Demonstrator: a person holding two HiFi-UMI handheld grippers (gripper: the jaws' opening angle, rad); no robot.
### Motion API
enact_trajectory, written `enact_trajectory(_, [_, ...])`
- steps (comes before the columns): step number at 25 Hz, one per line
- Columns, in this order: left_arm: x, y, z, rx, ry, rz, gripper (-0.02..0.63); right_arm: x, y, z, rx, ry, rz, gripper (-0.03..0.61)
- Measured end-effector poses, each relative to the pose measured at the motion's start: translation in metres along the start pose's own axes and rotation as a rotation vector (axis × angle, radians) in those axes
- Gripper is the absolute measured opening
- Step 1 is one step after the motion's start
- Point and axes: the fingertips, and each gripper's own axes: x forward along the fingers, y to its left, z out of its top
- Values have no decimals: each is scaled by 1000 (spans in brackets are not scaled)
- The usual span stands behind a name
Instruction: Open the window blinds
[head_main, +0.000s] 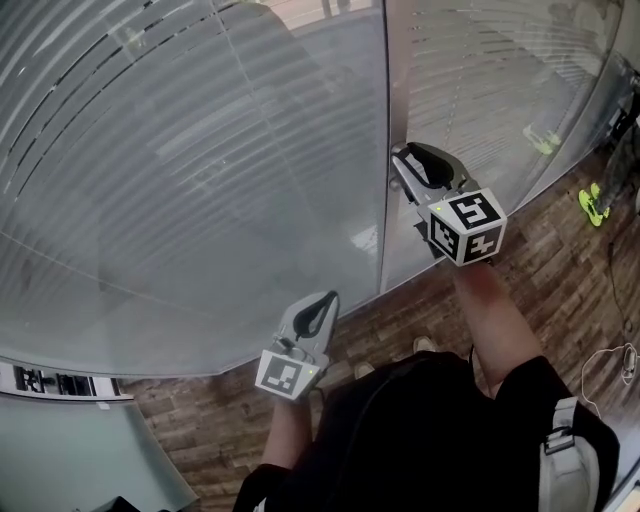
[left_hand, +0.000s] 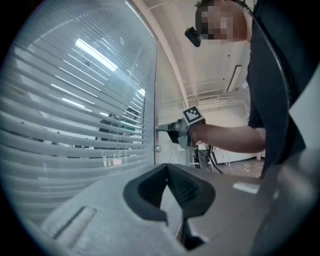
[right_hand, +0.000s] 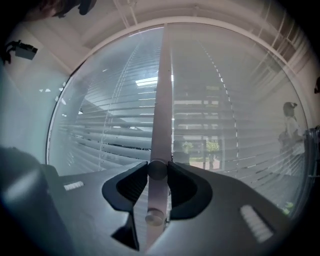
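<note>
Facing slats (right_hand: 115, 135), right gripper (right_hand: 157, 169) pinches round knob (right_hand: 157, 171).

Between the black-padded fingers (right_hand: 131, 185) of the pale grey right gripper (right_hand: 158, 165) sits a dull silver knob (right_hand: 157, 170) on a silver-grey post (right_hand: 162, 100). Beyond the fingertips on both sides run blinds (right_hand: 110, 130) of white horizontal slats striped with thin darker gaps. The left gripper (left_hand: 167, 167) is the same pale grey with black pads; behind each gripper's fingers a cube (head_main: 466, 226) carries black-and-white square markers, and below them lies a floor (head_main: 560, 270) of brown wood planks.
</note>
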Motion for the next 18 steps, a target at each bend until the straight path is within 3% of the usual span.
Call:
enact_trajectory(9, [0,0,0,-5,-1,0,3,-1,-4,2,231,-39,10,129])
enact_trajectory(18, [-2,-10,-1,4,4,-15,3,-7,-4,4,288,-51,5,129])
